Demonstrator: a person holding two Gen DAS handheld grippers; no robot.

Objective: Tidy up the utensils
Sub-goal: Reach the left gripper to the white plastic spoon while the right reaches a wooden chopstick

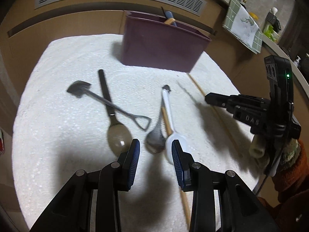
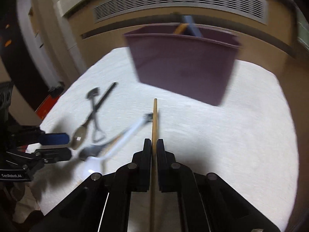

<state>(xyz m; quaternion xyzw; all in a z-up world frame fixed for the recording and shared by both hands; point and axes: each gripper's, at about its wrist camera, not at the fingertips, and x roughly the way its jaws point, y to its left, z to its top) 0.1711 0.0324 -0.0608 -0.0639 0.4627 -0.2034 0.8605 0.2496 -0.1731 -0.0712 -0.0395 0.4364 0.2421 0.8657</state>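
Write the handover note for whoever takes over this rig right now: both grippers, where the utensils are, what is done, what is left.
Right gripper: jaws shut on a wooden chopstick.
Left gripper: jaws open, empty, over the spoons.
Done: a few utensils stand in the purple bin.
Left on the white cloth: black-handled spoon, shovel-shaped utensil, metal spoon, white spoon, second chopstick. Bin the held chopstick, then these.

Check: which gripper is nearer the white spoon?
Left. The left gripper hangs open right over the white spoon, one pad at its bowl. The right gripper is off to the side, shut on a wooden chopstick.
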